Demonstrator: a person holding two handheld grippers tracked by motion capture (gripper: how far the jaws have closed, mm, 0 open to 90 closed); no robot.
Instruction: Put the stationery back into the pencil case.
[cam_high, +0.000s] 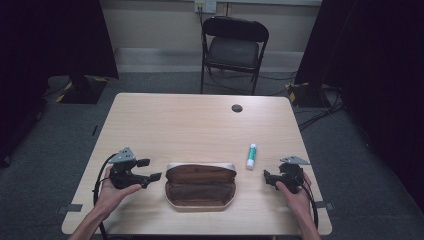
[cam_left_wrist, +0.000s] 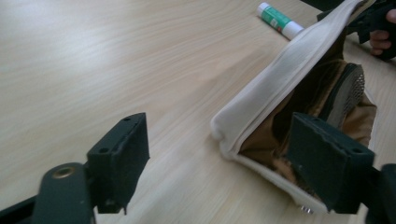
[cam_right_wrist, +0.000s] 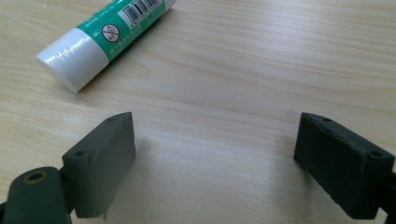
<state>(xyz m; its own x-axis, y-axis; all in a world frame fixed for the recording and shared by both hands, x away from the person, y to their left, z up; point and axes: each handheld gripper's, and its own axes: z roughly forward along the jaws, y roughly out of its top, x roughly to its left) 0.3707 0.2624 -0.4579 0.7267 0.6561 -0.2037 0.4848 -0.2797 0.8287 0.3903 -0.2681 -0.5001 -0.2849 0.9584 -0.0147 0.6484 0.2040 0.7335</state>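
An open pencil case (cam_high: 200, 185), cream outside and brown inside, lies near the table's front edge; its cream flap (cam_left_wrist: 280, 79) stands up in the left gripper view. A green and white glue stick (cam_high: 251, 156) lies just right of the case, apart from it. My left gripper (cam_high: 150, 169) is held left of the case, jaws open and pointing at its left end (cam_left_wrist: 222, 140), holding nothing. My right gripper (cam_high: 266, 177) sits right of the case, open and empty (cam_right_wrist: 215, 140), with the glue stick (cam_right_wrist: 102, 35) ahead of its left jaw.
The light wooden table (cam_high: 200, 125) has a dark round grommet (cam_high: 237, 108) near its far edge. A black folding chair (cam_high: 234, 47) stands behind the table. Cables (cam_high: 320, 115) trail over the grey floor at the right.
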